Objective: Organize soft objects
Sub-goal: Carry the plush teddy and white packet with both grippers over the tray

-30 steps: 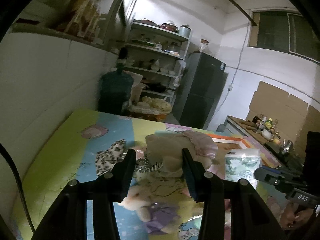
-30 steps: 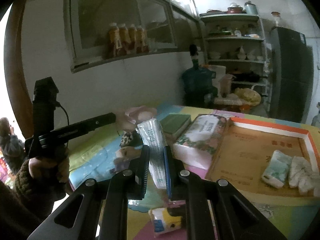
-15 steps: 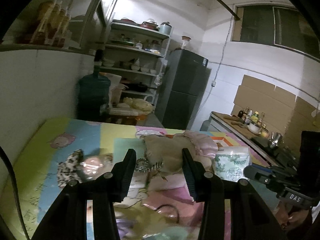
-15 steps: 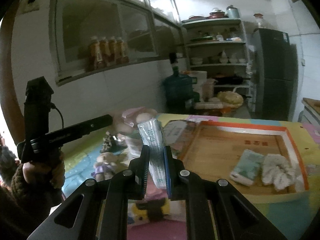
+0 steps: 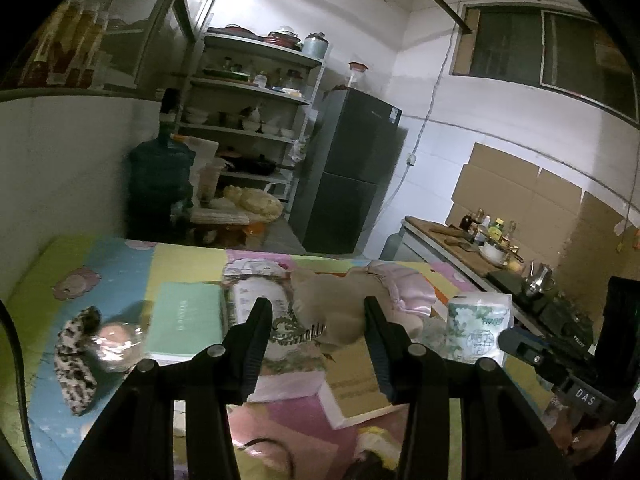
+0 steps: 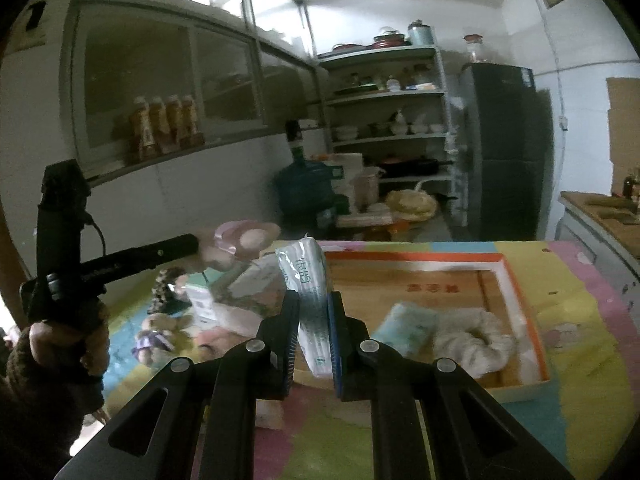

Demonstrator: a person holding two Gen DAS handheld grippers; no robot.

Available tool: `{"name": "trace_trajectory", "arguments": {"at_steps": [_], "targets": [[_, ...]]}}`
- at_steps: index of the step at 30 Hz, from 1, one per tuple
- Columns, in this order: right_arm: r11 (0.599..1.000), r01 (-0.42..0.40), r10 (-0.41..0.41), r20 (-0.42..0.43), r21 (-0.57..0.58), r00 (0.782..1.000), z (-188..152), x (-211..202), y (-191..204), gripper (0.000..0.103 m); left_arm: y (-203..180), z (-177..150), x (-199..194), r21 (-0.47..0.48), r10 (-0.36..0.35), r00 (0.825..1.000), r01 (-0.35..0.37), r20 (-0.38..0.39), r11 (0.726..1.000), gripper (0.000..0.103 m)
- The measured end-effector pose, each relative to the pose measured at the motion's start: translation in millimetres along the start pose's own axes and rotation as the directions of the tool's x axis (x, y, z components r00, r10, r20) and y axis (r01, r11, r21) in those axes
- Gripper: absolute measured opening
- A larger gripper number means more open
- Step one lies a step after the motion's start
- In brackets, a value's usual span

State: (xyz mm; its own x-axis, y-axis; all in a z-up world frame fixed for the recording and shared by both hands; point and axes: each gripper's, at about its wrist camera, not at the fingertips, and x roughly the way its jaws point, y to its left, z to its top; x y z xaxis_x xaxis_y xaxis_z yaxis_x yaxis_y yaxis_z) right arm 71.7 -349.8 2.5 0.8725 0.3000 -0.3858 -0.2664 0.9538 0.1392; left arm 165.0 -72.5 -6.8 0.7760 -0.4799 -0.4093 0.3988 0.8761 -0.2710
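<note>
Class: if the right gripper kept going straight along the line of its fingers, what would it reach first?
Probably the box: the right gripper, shut on the tissue pack, points over its near edge toward the towels inside, though depth is uncertain.

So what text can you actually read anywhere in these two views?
"DAS": white letters on the right gripper body, in the left wrist view.
Tissue pack: green characters, too blurred to read.
Tray: red characters, unreadable.
Green box: faint lettering, unreadable.

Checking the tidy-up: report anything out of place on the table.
Soft items still lie loose outside the tray: a small doll and a leopard-print scrunchie on the mat. Only a folded cloth and a white scrunchie are inside.
</note>
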Motion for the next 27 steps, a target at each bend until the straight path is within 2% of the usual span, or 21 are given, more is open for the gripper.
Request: {"name": "trace_trajectory", "arguments": {"at_steps": [17, 27], "targets": [[0.995, 0.095, -0.095, 0.018, -0.014, 0.995, 12.8, -5.4, -61.7, 0.014, -57.3, 9.1, 53.2, 0.044, 0.018, 0.998, -0.016, -0.063, 0.999, 0.046], [0.99, 0.141, -0.141, 0.01, -0.005, 0.99, 19.2, 1.8, -95.0, 0.014, -84.8, 17.4, 95.3, 0.072, 0.008, 0.995, -0.001, -0.104, 0.997, 0.046]]}}
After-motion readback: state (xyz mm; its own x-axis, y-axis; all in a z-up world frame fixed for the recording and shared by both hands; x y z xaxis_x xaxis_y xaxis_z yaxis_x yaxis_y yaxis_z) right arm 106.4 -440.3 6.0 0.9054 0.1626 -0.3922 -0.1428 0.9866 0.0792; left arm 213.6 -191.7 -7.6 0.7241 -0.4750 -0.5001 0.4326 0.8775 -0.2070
